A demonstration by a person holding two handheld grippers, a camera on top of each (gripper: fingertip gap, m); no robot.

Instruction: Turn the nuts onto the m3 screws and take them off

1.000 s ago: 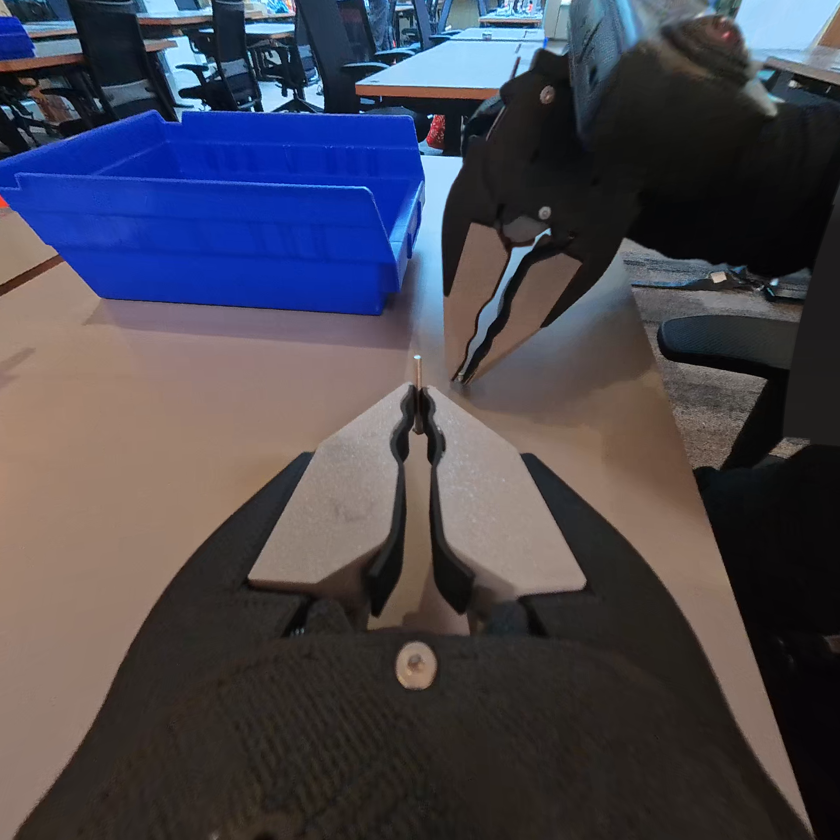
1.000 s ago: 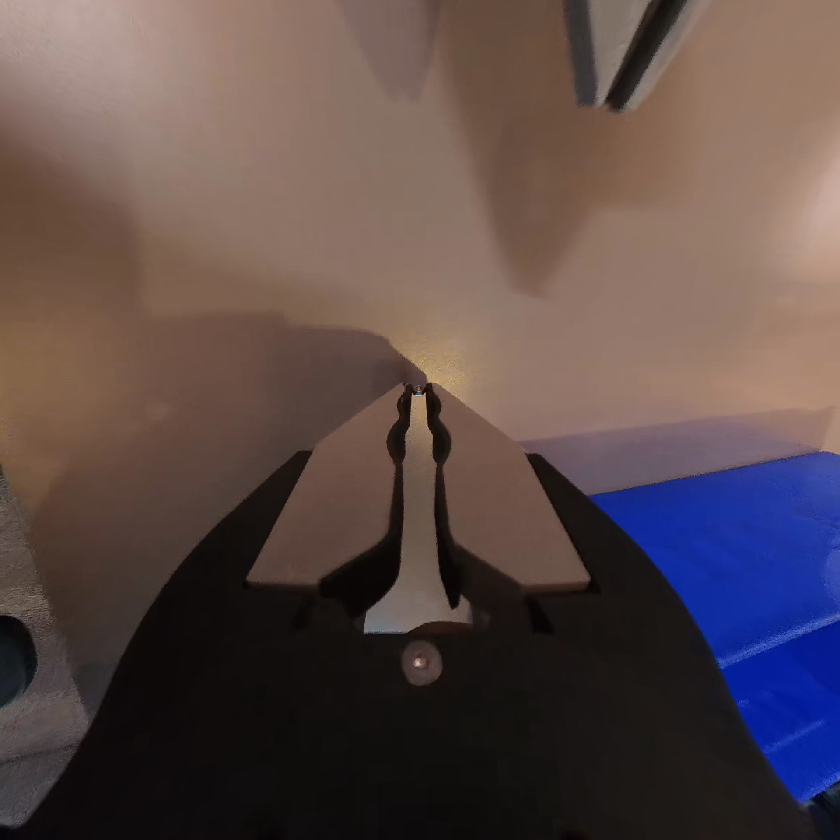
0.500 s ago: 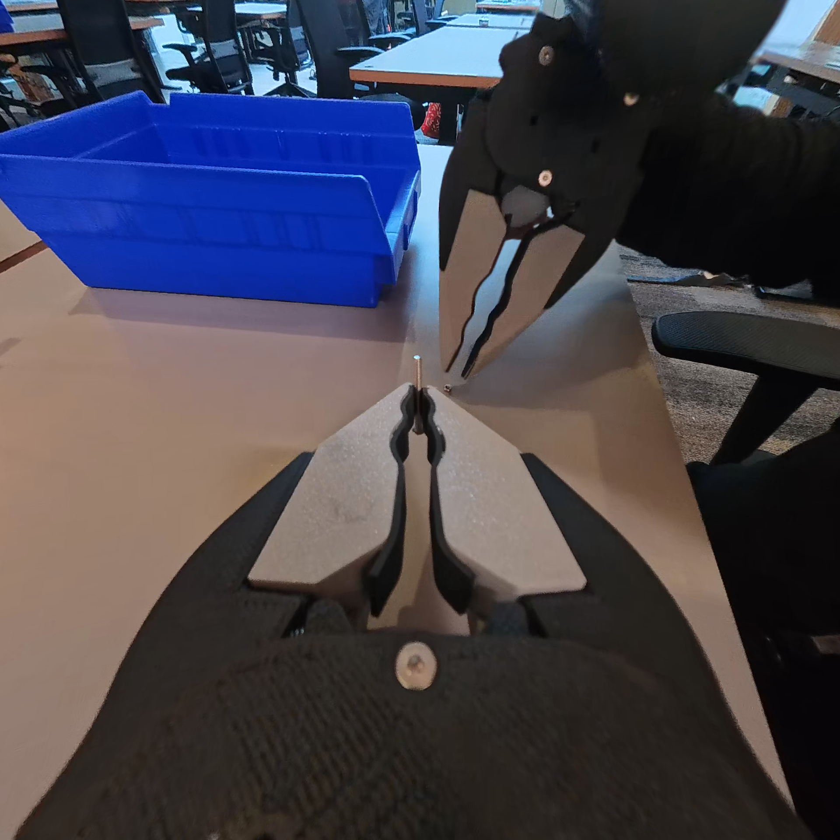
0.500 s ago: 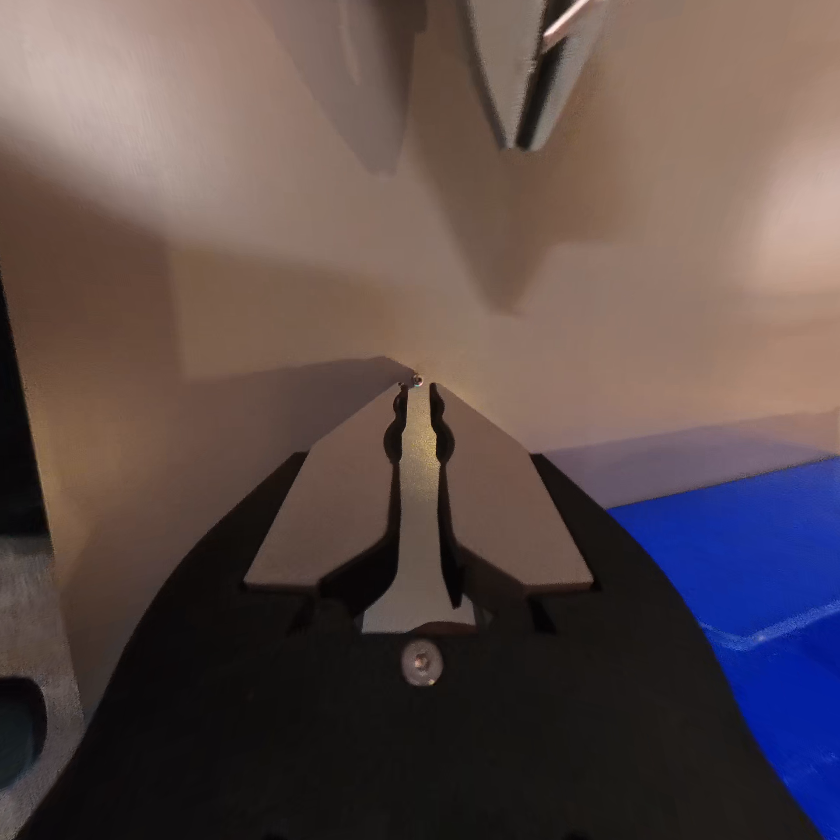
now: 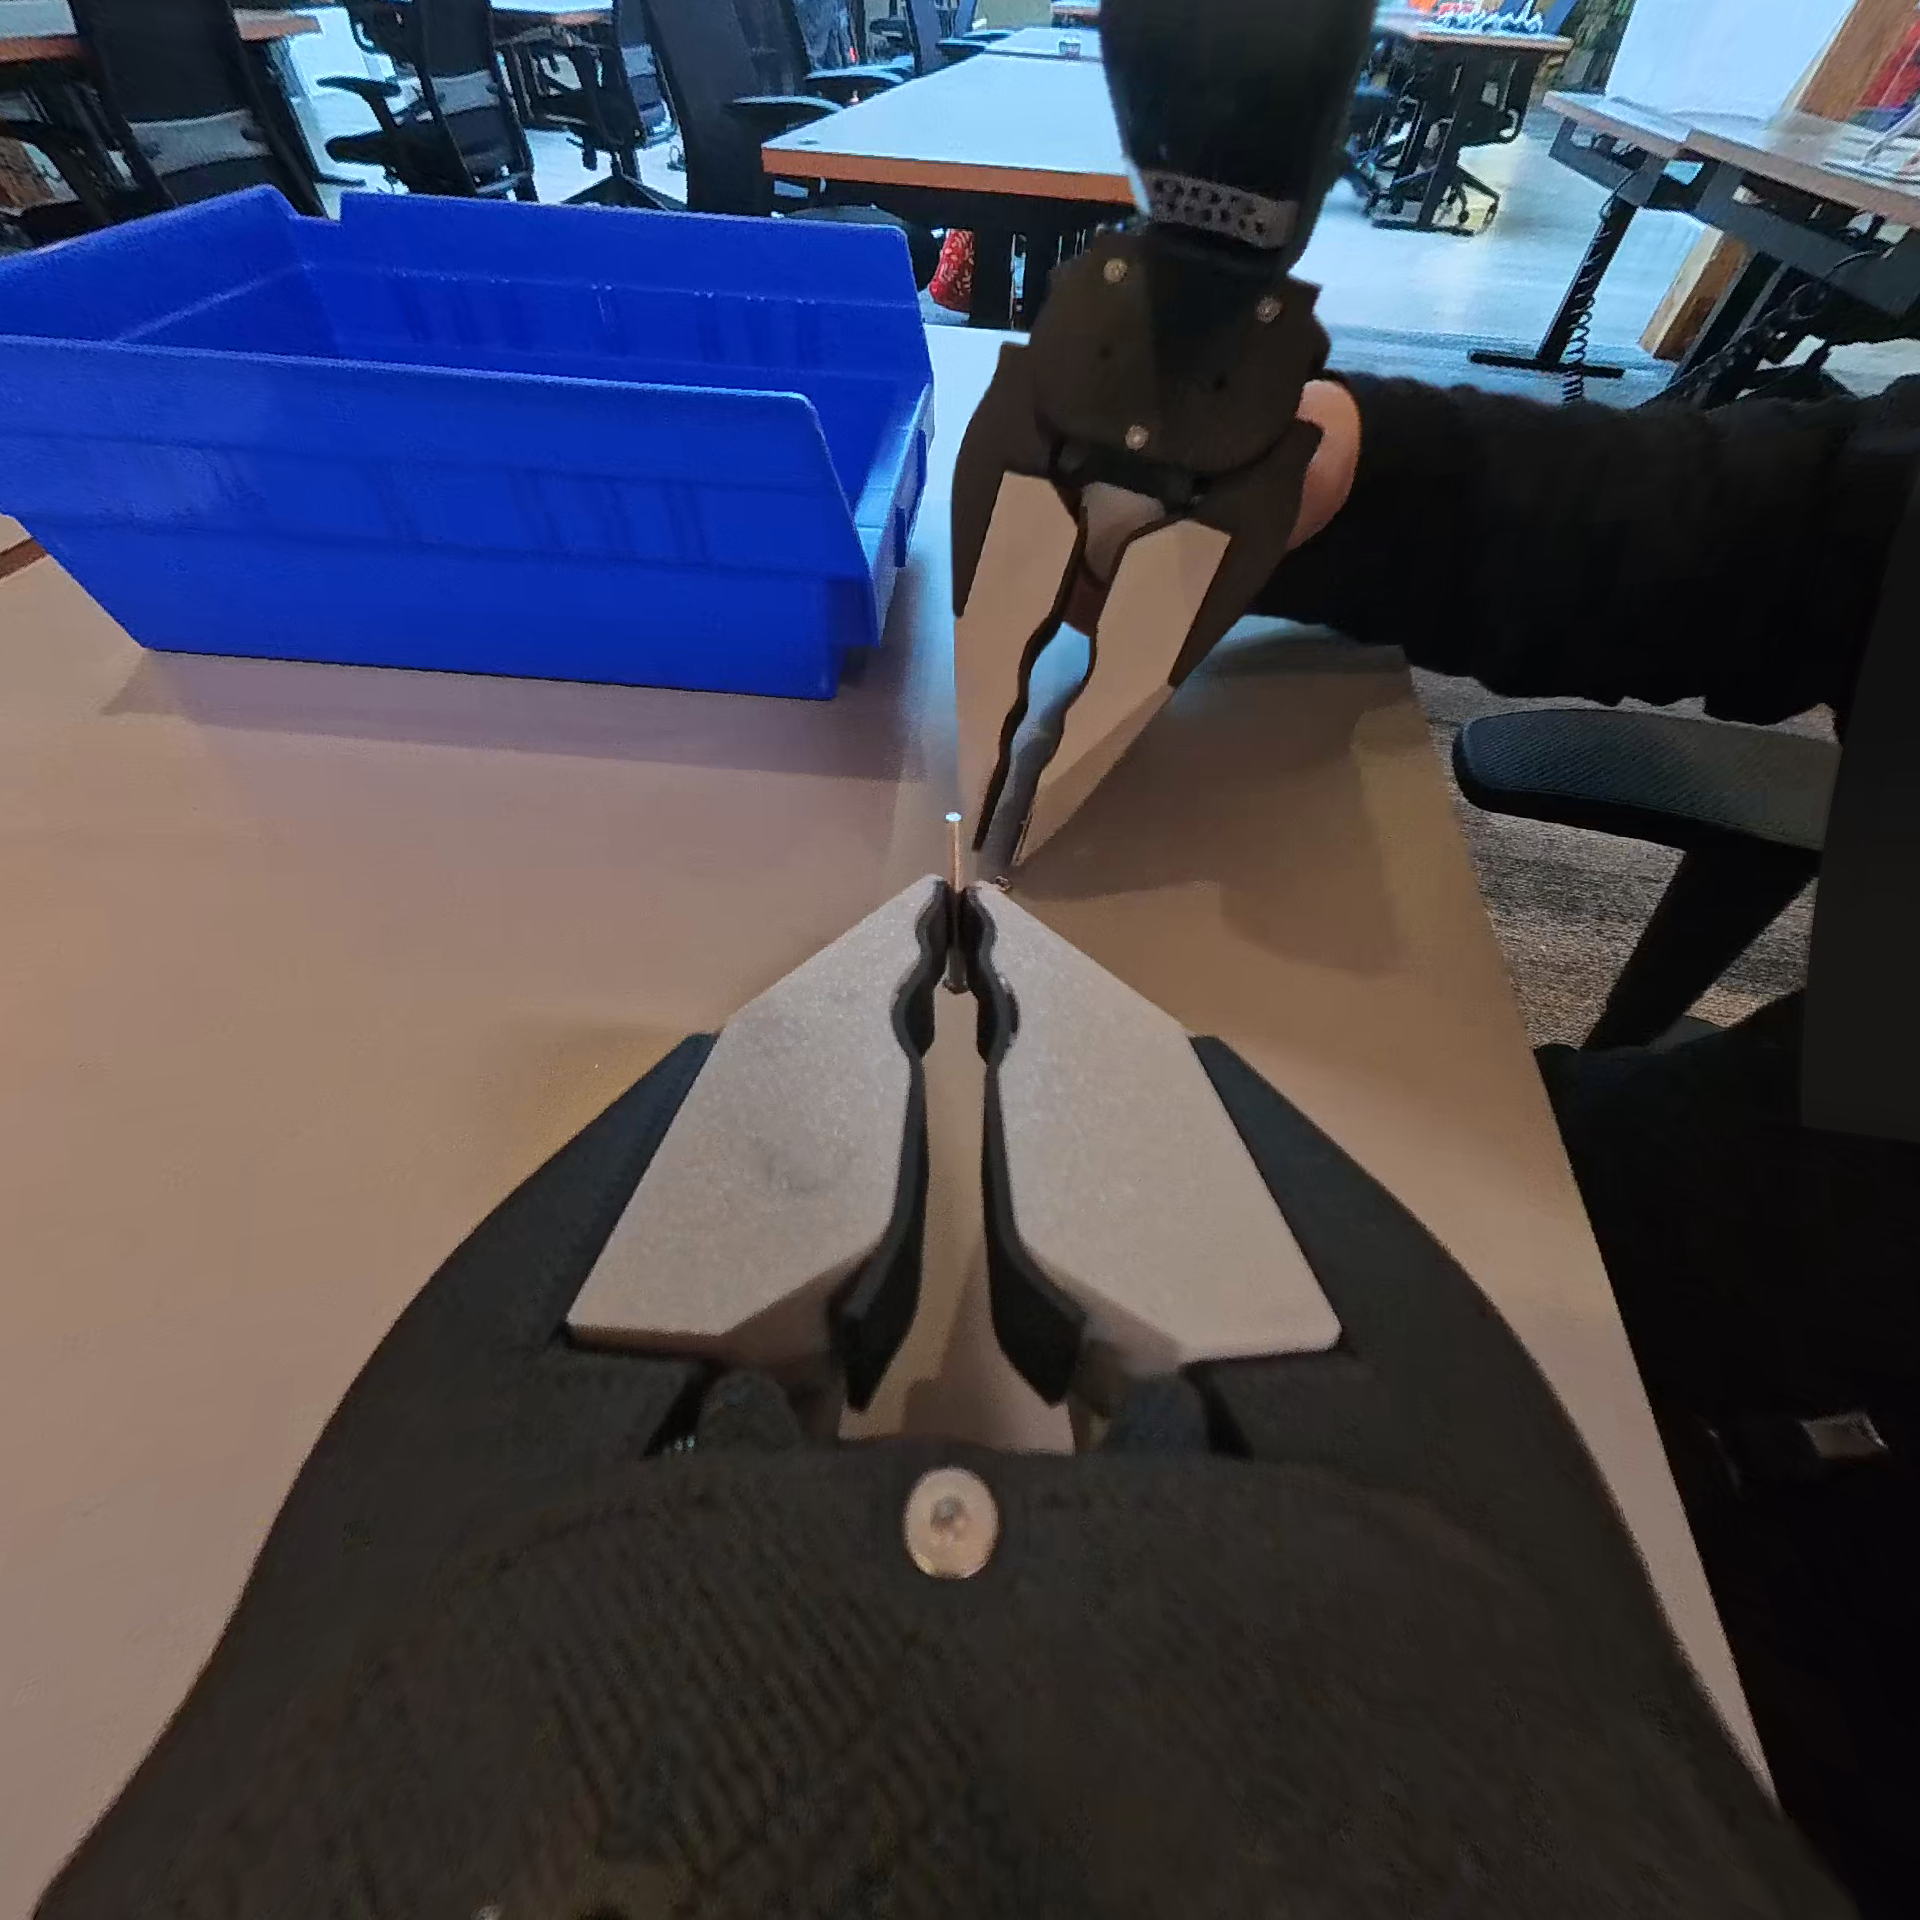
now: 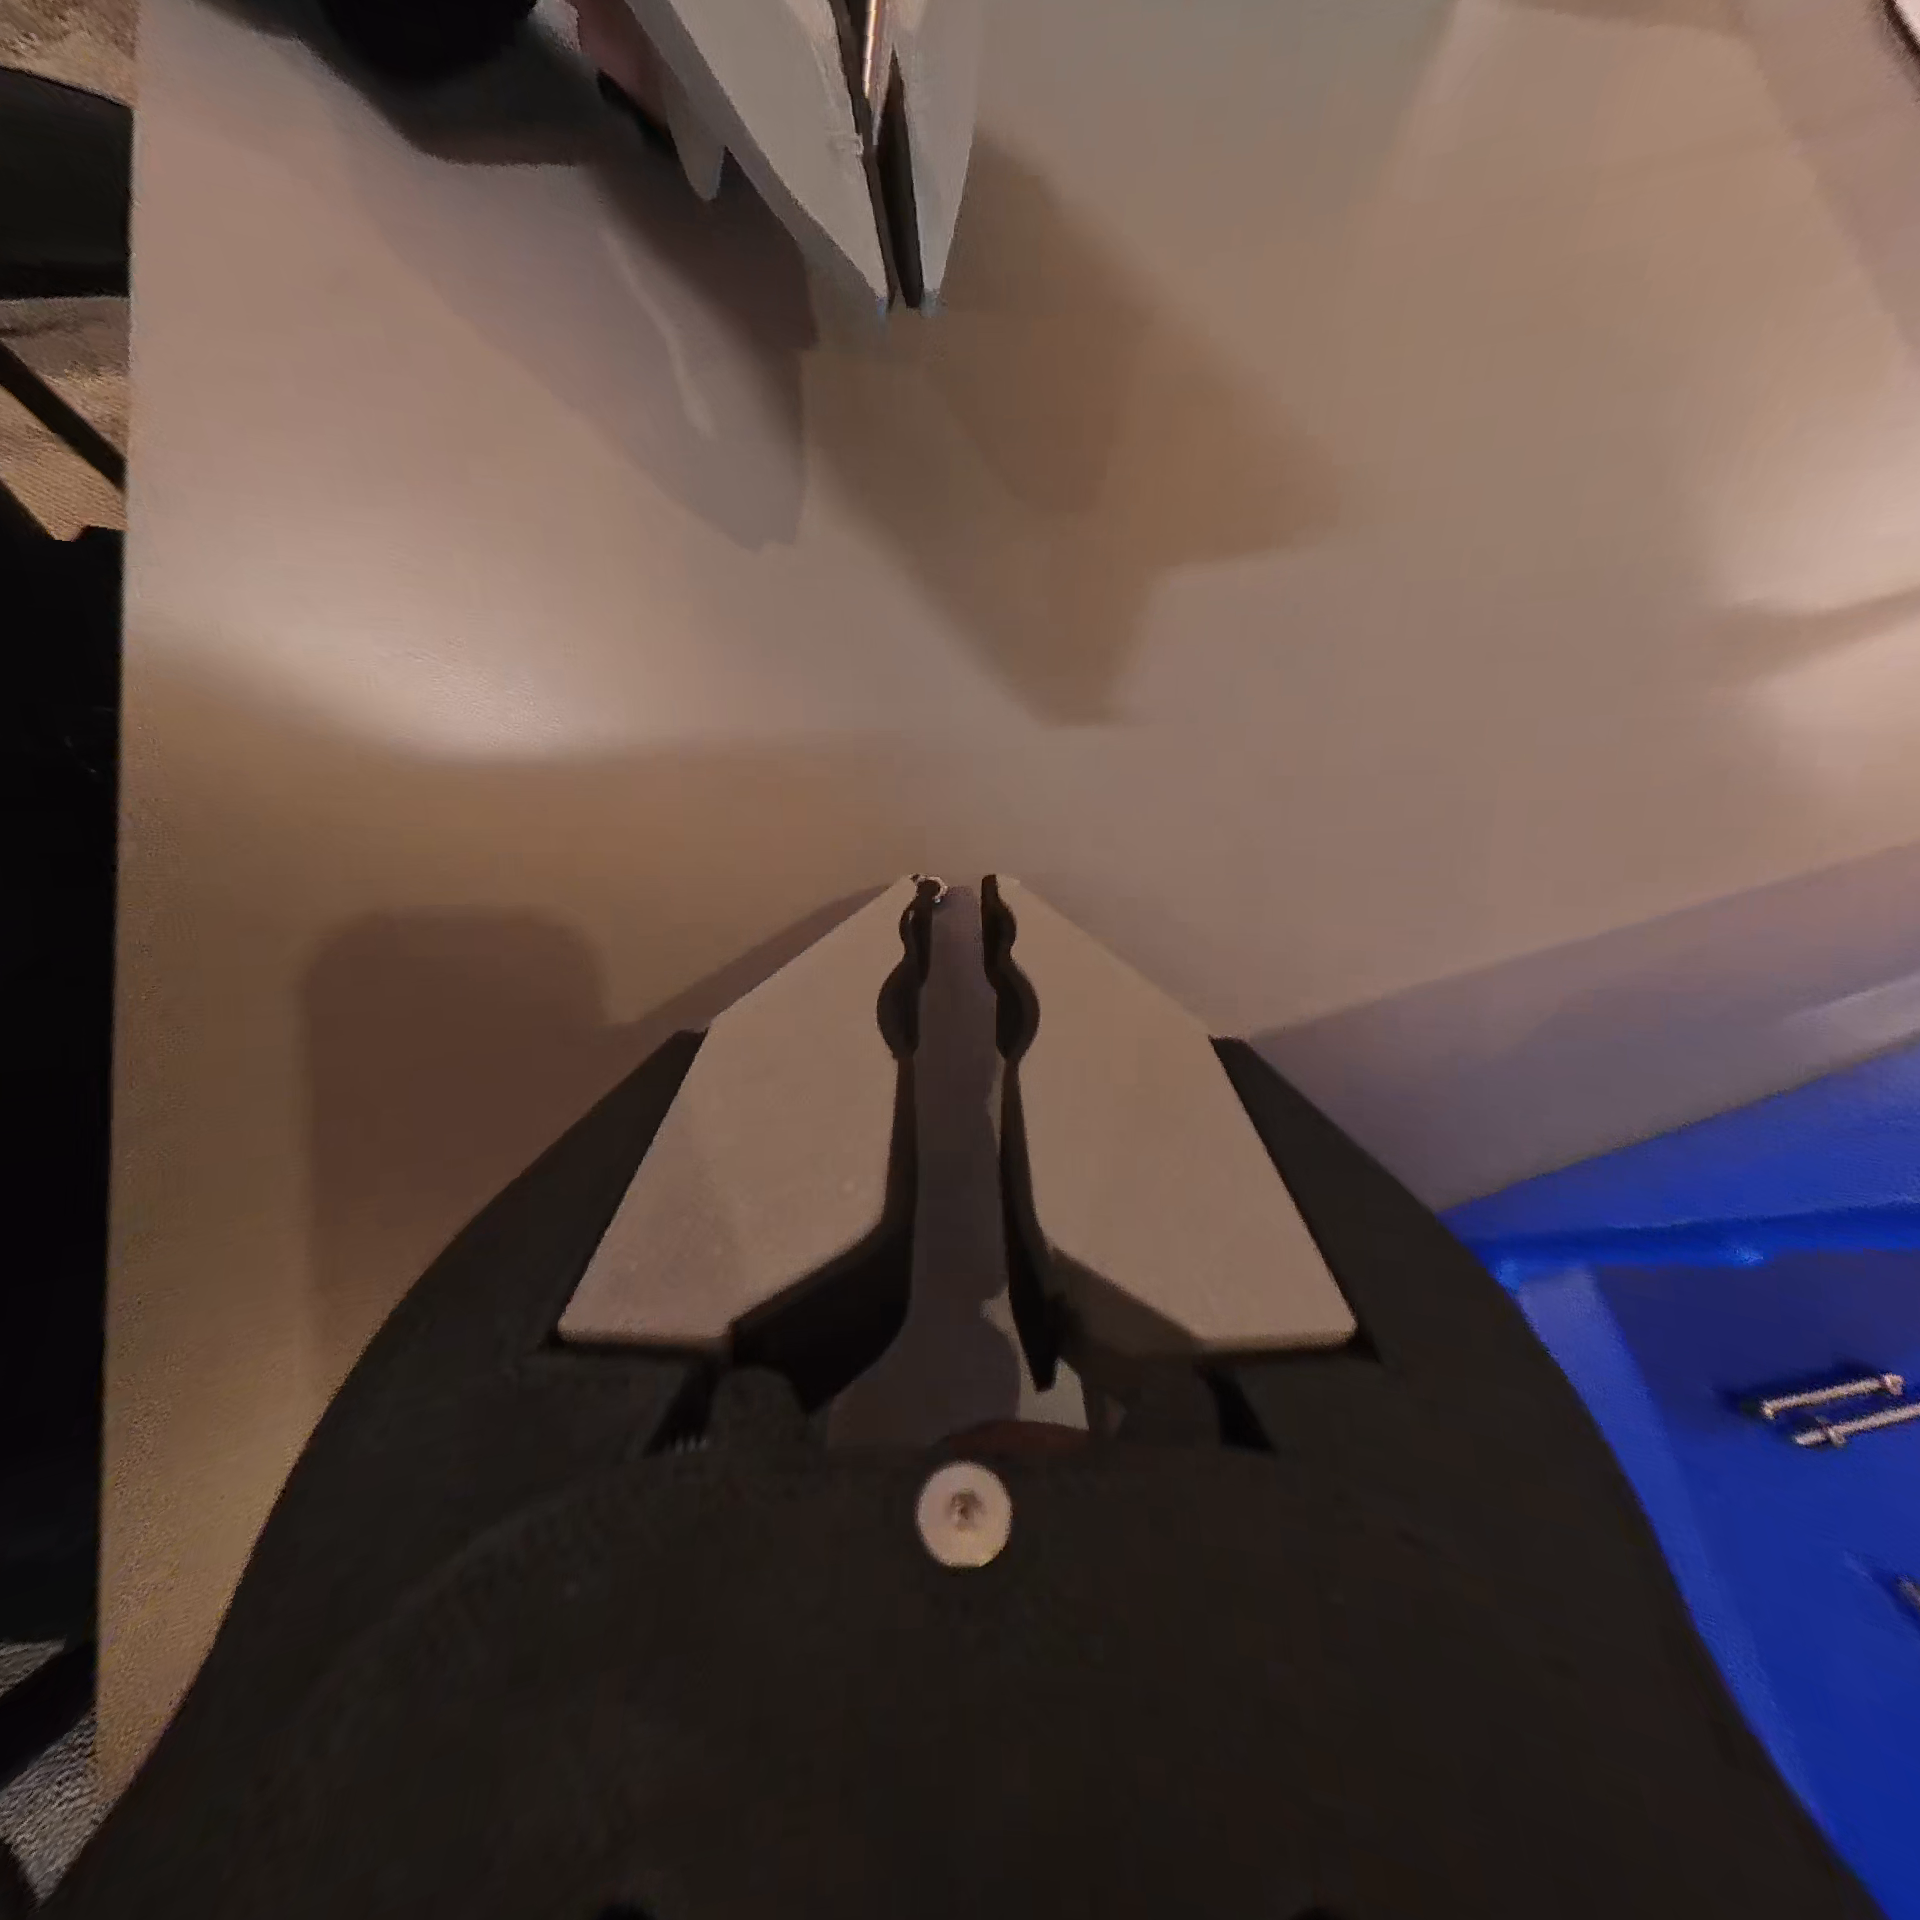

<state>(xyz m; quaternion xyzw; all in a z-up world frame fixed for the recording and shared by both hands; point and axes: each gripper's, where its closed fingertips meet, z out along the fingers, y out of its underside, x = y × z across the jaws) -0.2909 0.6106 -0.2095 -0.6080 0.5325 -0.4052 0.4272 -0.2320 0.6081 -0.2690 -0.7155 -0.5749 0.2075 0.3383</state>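
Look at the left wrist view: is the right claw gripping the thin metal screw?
No. The thin metal screw stands clamped in the left claw, while the right claw is open beside it.

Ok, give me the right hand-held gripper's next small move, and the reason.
Probably nudge the right hand-held gripper sideways to centre the nut between its fingers. It is open, but the nut lies on the table by one fingertip, off-centre. The left hand-held gripper holds the screw.

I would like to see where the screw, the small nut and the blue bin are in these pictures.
screw [image 5: 952,852]: left wrist view, on the bare shaft above the fingertips.
nut [image 6: 928,886]: right wrist view, on the tiny ring on the table.
blue bin [image 5: 468,582]: left wrist view, on its front wall.
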